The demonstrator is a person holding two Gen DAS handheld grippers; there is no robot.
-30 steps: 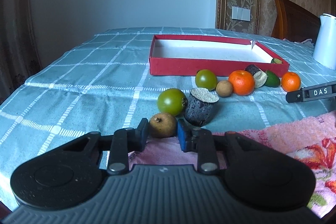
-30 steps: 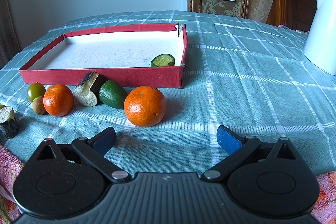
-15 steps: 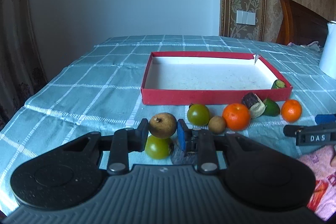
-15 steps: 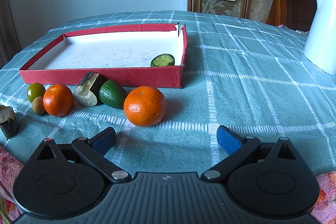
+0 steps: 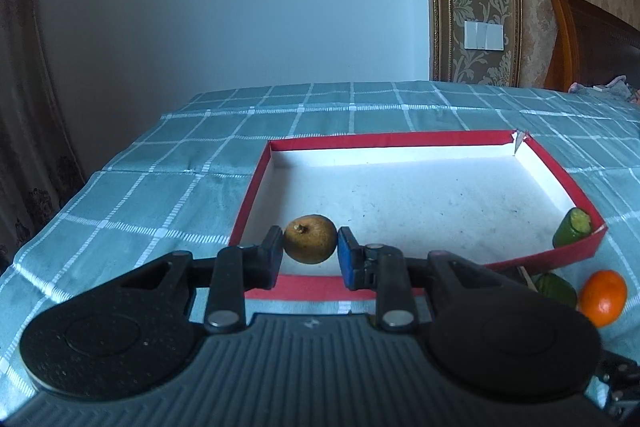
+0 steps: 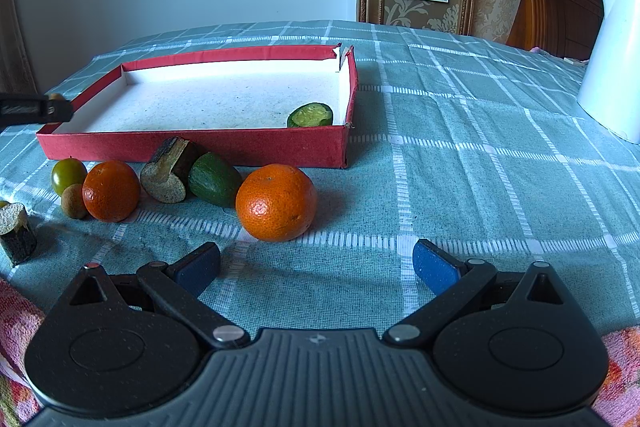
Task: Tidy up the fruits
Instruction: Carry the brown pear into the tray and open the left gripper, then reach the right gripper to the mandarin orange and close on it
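My left gripper (image 5: 310,247) is shut on a small brown round fruit (image 5: 311,238) and holds it over the near left corner of the red box (image 5: 400,139), whose floor is white. A cut green piece (image 5: 572,233) lies in the box's right corner. In the right wrist view my right gripper (image 6: 316,267) stands open above the cloth, nothing between its fingers. Ahead of it lie a large orange (image 6: 276,202), a green avocado piece (image 6: 214,179), a dark cut piece (image 6: 168,175), a second orange (image 6: 111,190), a small brown fruit (image 6: 74,201) and a green tomato (image 6: 68,175). The left gripper's tip (image 6: 36,108) shows at the box's left end.
A white kettle (image 6: 612,67) stands on the teal checked tablecloth (image 6: 480,147) at the right. Another dark cut piece (image 6: 16,231) lies at the left edge. A pink towel (image 6: 16,327) covers the near table edge. A wooden chair (image 6: 556,15) stands behind the table.
The left gripper lifted the brown fruit off the towel's edge and carried it forward over the row of fruit to the box's near left corner. The right gripper has not moved.
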